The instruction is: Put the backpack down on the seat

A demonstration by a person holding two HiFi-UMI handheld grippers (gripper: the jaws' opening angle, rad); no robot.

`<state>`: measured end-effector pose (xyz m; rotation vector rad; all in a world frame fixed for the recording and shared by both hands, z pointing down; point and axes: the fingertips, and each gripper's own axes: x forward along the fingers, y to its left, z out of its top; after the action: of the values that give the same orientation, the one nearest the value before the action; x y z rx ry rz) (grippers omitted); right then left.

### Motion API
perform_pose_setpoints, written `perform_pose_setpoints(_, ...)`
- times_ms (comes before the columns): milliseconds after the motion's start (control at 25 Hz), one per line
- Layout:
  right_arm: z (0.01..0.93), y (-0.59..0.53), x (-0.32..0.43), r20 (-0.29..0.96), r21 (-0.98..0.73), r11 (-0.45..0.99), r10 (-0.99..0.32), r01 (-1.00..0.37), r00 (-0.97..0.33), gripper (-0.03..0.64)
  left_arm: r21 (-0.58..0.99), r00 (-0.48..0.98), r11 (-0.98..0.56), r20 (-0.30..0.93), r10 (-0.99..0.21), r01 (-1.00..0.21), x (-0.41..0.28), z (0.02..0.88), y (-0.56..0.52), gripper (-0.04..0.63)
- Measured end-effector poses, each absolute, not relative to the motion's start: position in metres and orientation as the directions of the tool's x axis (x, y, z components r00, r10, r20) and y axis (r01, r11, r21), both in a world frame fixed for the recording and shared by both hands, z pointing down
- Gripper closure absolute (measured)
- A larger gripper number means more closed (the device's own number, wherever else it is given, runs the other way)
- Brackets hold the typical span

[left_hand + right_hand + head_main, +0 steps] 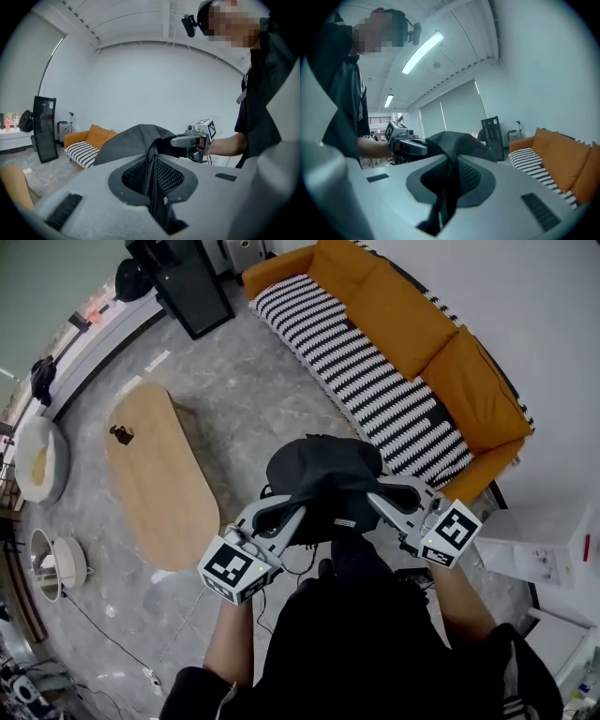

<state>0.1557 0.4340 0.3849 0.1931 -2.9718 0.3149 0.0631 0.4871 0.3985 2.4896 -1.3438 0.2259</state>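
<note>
The left gripper [284, 512] and the right gripper [382, 499] are each clenched on a dark fold of the black backpack [323, 472], one at either side. The bag hangs in the air between them in front of the person, above the grey floor [244, 399]. It is near the orange sofa [427, 329] but not yet over it.

The step in hand appears to be the carry. The striped seat cover [370, 385] lies ahead and is bare, and nothing of the bag rests on it. The next move likely calls for bringing both hands forward together until the bag is above the stripes. They would then lower it level until the cushion takes its weight, and only then let the jaws part.

Both gripper views show a strip of black material running down between the jaws, but whether it is a strap or a pinch of the shell cannot be made out. The bag's underside and any hanging straps are hidden behind its own bulk. The frame cuts off the sofa's far end. The wooden coffee table [155, 474] stands well apart to the left.
</note>
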Motion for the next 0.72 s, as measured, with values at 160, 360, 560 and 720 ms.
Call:
perform_pose_setpoints(160,0.380,0.389,0.144,0.143,-0.203,0.971,-0.098,-0.126,-0.985,0.577,0.184,0.534,-0.501,0.290,-0.794,-0.846,0.051,0.394,0.442,0.554)
perform_pose_setpoints(360,0.369,0.335,0.139,0.115,-0.196,0.975,-0.084,-0.106,-0.990,0.577,0.175,0.516,-0.485,0.297,-0.804,-0.857,0.047,0.386,0.393,0.554)
perform_pose_setpoints(560,0.358,0.290,0.129,0.091,-0.181,0.980,-0.067,-0.083,-0.994,0.577,0.202,0.488,-0.446,0.280,-0.827,-0.872,0.036,0.378,0.351,0.554)
perform_pose_setpoints(720,0.357,0.269,0.126,0.080,-0.184,0.980,-0.065,-0.079,-0.995,0.578,0.194,0.477,-0.438,0.278,-0.833,-0.878,0.032,0.376,0.328,0.554)
